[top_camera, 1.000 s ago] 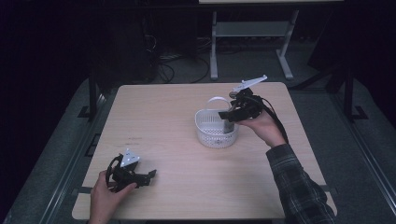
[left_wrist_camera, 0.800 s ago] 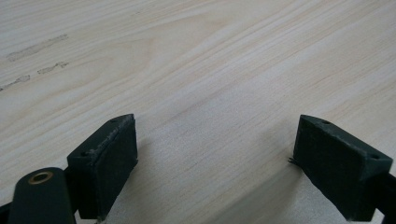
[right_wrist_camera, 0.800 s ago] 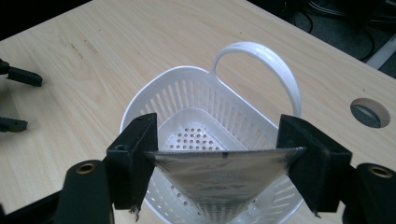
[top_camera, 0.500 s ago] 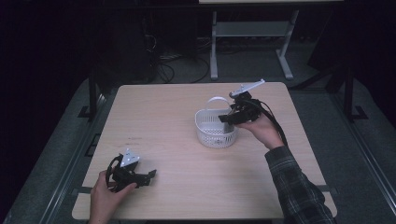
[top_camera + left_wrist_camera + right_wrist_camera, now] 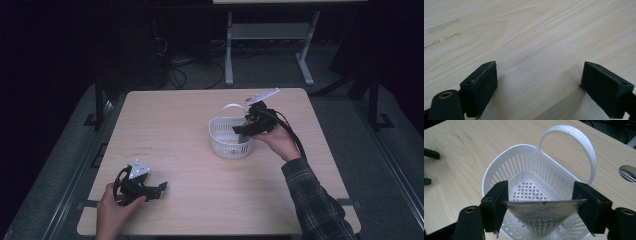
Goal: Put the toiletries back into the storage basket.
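Note:
A white slotted plastic basket point(image 5: 229, 145) with a loop handle point(image 5: 584, 145) stands right of the table's middle. My right gripper point(image 5: 240, 129) hovers over the basket's right rim, pointing into it. In the right gripper view its jaws point(image 5: 540, 203) are shut on a silvery foil packet point(image 5: 541, 218). The packet spans the gap between the pads and tapers down over the basket's perforated floor point(image 5: 527, 191). My left gripper point(image 5: 161, 188) rests on the table near the front left corner. It stands open point(image 5: 540, 87) with bare wood between its pads.
The light wooden table point(image 5: 175, 125) has a round cable hole point(image 5: 627, 172) beyond the basket. Faint scuff marks point(image 5: 444, 25) lie on the wood ahead of the left gripper. Dark floor, cables and a stand's legs point(image 5: 265, 55) lie behind the table.
The right gripper has shifted only slightly over the basket, still holding the packet. The left hand has stayed where it was.

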The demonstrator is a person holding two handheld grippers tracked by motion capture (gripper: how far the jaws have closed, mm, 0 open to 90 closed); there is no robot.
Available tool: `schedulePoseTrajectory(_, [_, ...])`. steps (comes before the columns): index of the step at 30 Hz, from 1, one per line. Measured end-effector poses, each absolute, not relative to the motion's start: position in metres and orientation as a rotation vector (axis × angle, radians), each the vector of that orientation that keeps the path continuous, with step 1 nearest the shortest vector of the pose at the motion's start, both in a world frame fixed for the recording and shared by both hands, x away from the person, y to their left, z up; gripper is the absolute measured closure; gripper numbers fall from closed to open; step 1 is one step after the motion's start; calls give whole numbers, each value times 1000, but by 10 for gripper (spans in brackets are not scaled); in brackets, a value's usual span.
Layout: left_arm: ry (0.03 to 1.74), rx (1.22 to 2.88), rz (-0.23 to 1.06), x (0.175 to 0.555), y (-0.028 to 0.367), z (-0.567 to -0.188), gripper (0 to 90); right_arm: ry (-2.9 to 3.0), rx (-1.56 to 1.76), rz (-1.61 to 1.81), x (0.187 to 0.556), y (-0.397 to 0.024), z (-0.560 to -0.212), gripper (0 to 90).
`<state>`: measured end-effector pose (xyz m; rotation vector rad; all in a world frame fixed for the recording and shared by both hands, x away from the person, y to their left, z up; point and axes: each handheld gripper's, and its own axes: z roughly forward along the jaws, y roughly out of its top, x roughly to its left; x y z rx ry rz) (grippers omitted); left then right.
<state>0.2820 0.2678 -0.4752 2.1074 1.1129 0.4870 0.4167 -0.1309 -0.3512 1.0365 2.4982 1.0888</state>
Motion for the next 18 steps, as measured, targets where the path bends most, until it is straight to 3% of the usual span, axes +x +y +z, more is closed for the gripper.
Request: schedulePoseTrajectory(18, [1114, 2107, 487, 282, 268, -475, 126, 2507, 1060, 1083, 418, -131, -359, 291])
